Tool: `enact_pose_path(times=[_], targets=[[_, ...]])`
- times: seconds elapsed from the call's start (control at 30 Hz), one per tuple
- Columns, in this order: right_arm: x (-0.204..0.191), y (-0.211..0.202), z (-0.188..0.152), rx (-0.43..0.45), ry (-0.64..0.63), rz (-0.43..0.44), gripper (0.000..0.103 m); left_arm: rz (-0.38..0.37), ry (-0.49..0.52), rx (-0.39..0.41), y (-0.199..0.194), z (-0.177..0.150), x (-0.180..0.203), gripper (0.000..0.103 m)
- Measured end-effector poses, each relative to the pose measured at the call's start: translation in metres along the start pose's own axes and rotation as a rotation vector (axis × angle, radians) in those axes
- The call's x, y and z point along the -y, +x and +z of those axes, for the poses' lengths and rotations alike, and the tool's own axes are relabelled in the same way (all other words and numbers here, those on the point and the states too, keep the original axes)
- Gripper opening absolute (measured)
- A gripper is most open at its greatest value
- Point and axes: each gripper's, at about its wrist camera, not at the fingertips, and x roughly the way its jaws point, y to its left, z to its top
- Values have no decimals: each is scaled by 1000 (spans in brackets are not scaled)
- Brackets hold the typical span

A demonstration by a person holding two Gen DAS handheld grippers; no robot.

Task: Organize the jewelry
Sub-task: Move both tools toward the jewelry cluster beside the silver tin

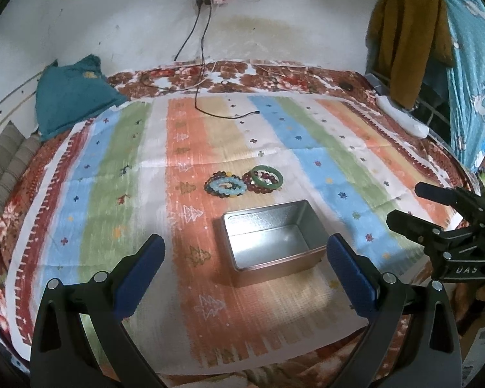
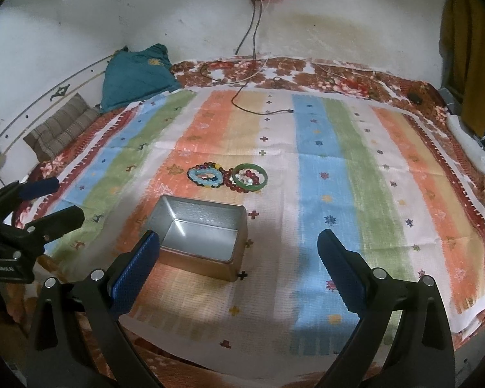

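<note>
Both the left gripper (image 1: 245,249) and right gripper (image 2: 239,245) hover with jaws spread wide, holding nothing, near the open metal tin (image 1: 271,239) on the striped cloth (image 1: 119,161), and the bead bracelets (image 1: 224,185) and green bangle (image 1: 266,177) lie just beyond the tin.

Tin (image 1: 271,242) open and empty; bracelets heaped just beyond it on the striped cloth (image 1: 320,161).

Tin: rectangular, plain silver metal, lidless, upright, set at a slant on an orange stripe. Bead bracelets (image 1: 224,186): light-blue loop lying on a multicoloured one, flat, touching. Just right of them a green bangle (image 1: 266,177) rests tilted on a dark red bead bracelet (image 2: 234,183). The two piles touch each other, near the tin but apart from it.
</note>
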Motion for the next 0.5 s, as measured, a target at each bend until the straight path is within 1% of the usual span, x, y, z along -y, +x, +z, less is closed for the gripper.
enact_pose_path(times=[0.5], targets=[[2,1,1,-5,15,-31,99,11,-9,-19,4,-2,-3,98]])
